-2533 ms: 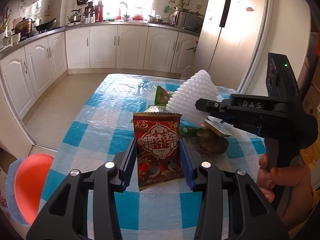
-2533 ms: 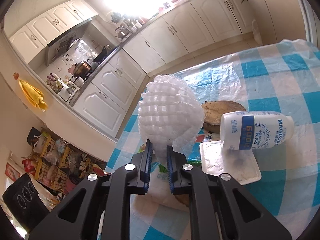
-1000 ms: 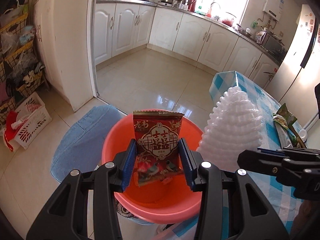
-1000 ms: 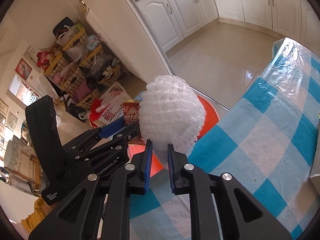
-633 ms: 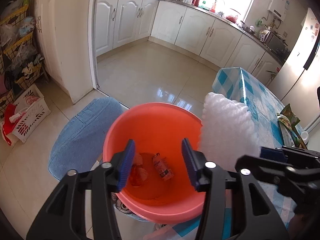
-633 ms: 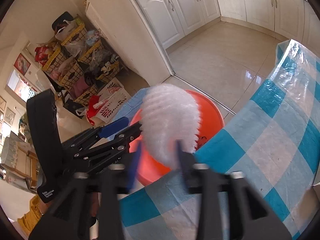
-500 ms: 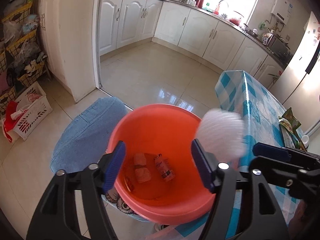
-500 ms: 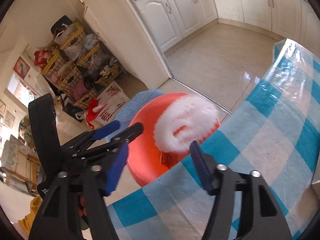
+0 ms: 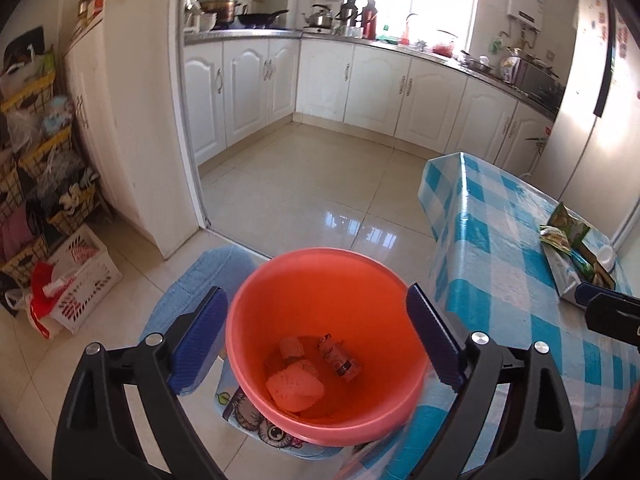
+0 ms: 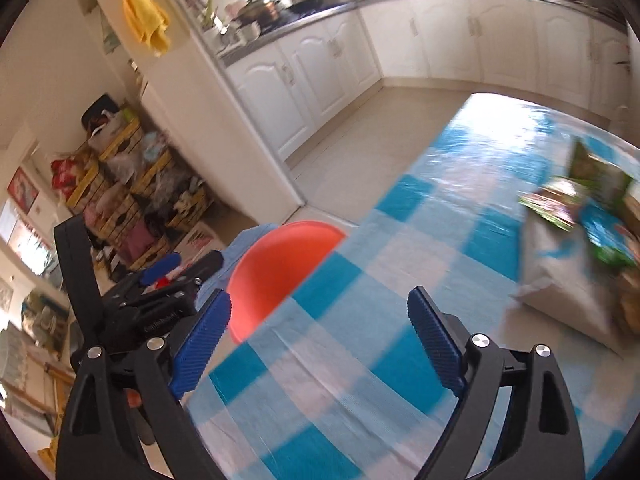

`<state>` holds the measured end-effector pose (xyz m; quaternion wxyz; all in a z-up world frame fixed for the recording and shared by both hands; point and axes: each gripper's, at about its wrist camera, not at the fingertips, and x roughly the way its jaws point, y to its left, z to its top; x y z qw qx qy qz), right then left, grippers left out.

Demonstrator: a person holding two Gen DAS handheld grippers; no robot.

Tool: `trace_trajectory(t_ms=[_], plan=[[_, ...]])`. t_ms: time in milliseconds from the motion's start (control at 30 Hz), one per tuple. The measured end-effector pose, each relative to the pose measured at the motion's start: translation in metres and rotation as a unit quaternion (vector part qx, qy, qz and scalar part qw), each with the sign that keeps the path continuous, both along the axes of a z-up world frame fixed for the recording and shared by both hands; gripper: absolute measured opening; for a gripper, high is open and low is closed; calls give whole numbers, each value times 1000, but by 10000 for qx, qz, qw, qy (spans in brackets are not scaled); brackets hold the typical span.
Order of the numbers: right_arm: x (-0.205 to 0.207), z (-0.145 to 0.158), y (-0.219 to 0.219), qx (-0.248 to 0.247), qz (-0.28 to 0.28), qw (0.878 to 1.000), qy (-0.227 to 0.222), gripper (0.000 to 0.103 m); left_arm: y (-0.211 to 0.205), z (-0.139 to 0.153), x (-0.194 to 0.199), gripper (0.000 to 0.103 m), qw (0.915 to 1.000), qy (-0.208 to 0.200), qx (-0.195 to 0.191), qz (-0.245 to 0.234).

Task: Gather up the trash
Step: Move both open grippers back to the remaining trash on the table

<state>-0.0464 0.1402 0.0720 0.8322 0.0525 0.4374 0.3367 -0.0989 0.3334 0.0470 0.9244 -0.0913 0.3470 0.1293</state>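
Observation:
My left gripper point(image 9: 316, 338) is open and empty above the orange bucket point(image 9: 280, 280) on the floor. Inside the bucket lie the foam fruit net point(image 9: 295, 385), a small bottle point(image 9: 339, 359) and another small piece. My right gripper point(image 10: 318, 340) is open and empty over the blue-checked table point(image 10: 380, 300), and the bucket point(image 10: 276, 268) shows past the table edge. The left gripper body point(image 10: 132, 300) shows at the left there. Green wrappers point(image 9: 564, 232) and other trash lie on the table point(image 9: 500, 264); the wrappers point(image 10: 580, 196) also show blurred in the right wrist view.
A blue mat point(image 9: 192, 292) lies under the bucket. A white basket point(image 9: 80, 276) and stacked yellow crates point(image 9: 36, 148) stand at the left. White kitchen cabinets point(image 9: 360, 88) line the far wall, a fridge point(image 9: 592, 100) stands at the right.
Both grippers opened: the red snack packet and the foam net dropped into the bucket. My right gripper has since swung back over the table.

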Motion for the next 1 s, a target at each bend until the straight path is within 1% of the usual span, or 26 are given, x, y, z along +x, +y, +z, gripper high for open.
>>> trace_trajectory(t_ms=[33, 167, 300, 400, 467, 600, 733, 833, 1000], plan=[[-4, 1, -9, 17, -84, 10000, -3, 89, -4, 3, 0, 97, 10000, -14, 22, -26], [-23, 1, -46, 75, -434, 9990, -83, 89, -24, 13, -4, 97, 9996, -133, 93, -244], [-42, -2, -71, 17, -728, 9972, -152, 89, -44, 23, -5, 97, 9986, -212, 82, -467], [-54, -5, -94, -51, -990, 9948, -231, 89, -59, 29, -7, 97, 9974, -265, 87, -659], [-59, -7, -111, 5, -1183, 9927, -237, 89, -70, 34, -7, 98, 9964, -286, 117, -792], [-62, -10, -143, 128, -1549, 9877, -193, 89, -91, 40, -7, 98, 9942, -301, 125, -1028], [-63, -13, -182, 449, -1967, 9794, -80, 89, -113, 45, -4, 98, 9910, -303, 154, -1294], [-58, -15, -207, 694, -2215, 9727, 29, 89, -130, 47, -1, 98, 9883, -296, 186, -1484], [-45, -20, -238, 863, -2493, 9645, 112, 89, -158, 47, 15, 98, 9827, -260, 234, -1819]])
